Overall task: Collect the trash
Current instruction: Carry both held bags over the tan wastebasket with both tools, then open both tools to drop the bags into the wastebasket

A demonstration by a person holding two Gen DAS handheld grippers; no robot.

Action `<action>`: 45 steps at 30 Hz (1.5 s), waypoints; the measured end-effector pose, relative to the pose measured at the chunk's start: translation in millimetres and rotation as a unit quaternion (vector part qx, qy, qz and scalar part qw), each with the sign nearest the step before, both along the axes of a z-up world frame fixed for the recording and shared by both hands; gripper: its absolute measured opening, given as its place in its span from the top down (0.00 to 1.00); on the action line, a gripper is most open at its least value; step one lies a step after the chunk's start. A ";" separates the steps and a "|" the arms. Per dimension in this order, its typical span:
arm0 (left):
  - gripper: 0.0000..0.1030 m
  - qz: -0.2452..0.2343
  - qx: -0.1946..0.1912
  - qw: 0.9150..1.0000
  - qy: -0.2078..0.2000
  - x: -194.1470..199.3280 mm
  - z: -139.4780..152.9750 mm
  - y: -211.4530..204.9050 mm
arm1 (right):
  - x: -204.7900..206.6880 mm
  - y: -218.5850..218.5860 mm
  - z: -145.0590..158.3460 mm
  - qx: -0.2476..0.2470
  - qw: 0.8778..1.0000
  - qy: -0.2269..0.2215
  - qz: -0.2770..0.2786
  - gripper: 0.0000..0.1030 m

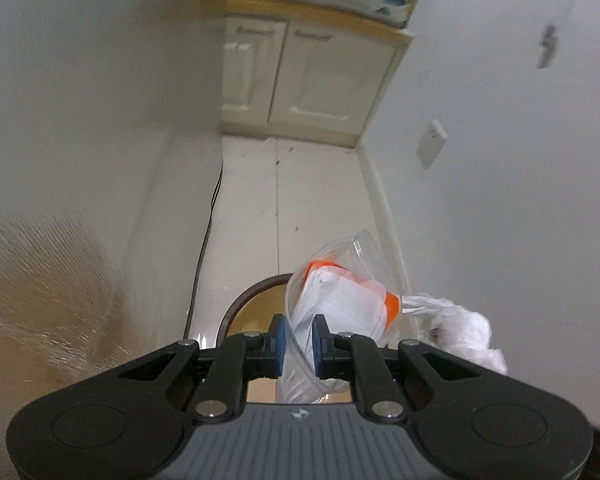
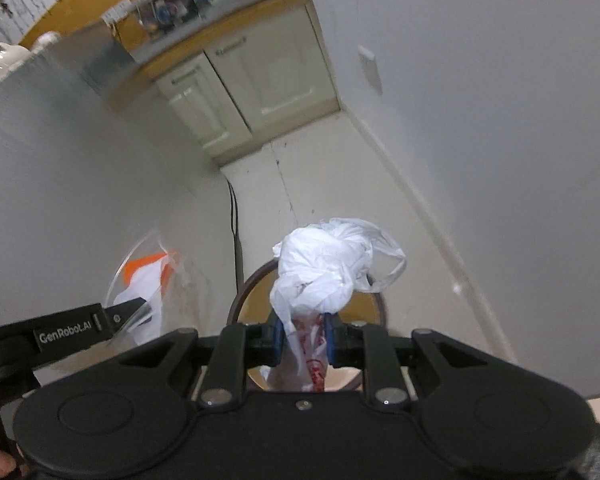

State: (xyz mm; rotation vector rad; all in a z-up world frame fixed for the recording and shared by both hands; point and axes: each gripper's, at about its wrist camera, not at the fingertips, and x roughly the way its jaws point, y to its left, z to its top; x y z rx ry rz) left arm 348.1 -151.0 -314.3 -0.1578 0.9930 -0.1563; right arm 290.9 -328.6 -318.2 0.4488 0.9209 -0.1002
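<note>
Both bags (image 1: 340, 320) (image 2: 320, 268) half hide bin (image 1: 256, 300).

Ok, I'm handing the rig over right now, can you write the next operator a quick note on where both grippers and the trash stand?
Left gripper: shut on a clear packet holding something white and orange.
Right gripper: shut on a bunched white plastic bag with red print.
Both pieces hang over a round bin with a dark brown rim on the pale floor, between white walls; the cream cupboard is at the far end.
Done: both pieces are picked up and brought above the bin.
Left: neither is in the bin yet. Probably lower a little, open each gripper and check that both land inside.
</note>
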 end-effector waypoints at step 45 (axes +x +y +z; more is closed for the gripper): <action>0.41 0.022 0.032 0.985 0.167 79.8 -186.4 11.2 | 114.2 19.6 -172.2 -0.021 0.986 0.161 0.046 0.54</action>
